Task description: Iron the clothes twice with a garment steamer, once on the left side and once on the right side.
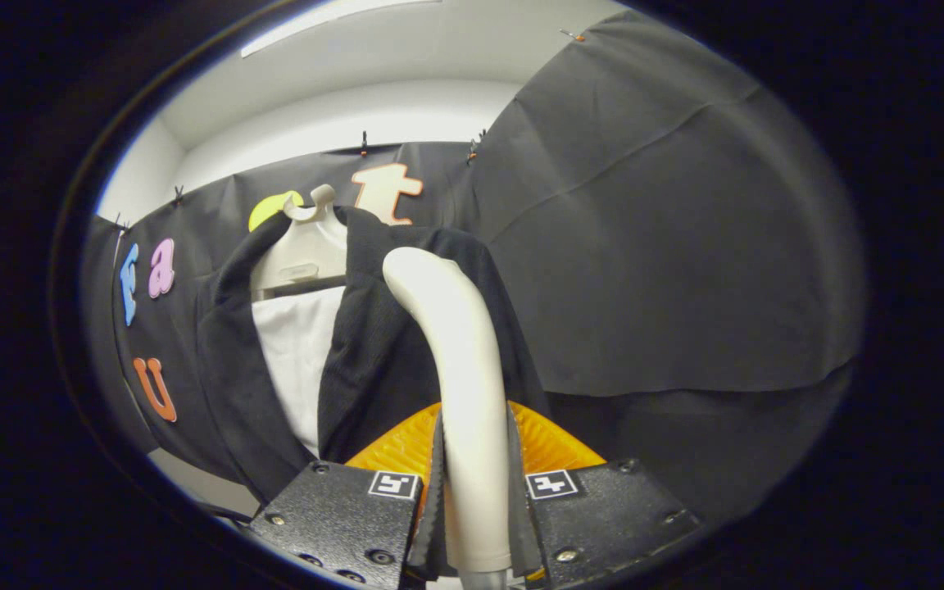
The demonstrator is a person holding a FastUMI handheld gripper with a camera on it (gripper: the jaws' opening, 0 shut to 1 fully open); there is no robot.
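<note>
The gripper is clamping the garment steamer low in the centre of the frame — both fingers are pressing against the sides of its pale handle, so the tool is riding rigidly with the hand and pointing wherever the gripper points. The handle is running straight up between the fingers, then curving over toward the upper centre, where its rounded head is lying against the dark jacket. That seems the reason for the hold: gripped near its base, the long neck is reaching the cloth while the fingers are staying clear of it.

The steamer is looking like smooth matte plastic, cream and tube-shaped, with no seams showing. Just beyond the fingers a ribbed orange part is fanning out on either side of the handle; what it belongs to I cannot tell.

The jacket is hanging open on a pale moulded hanger at centre left, its weave finely ribbed and soft, with a plain white panel showing inside the opening. Judging by the head's position, 1 of the 2 passes is under way on the jacket's right-of-frame front.
</note>
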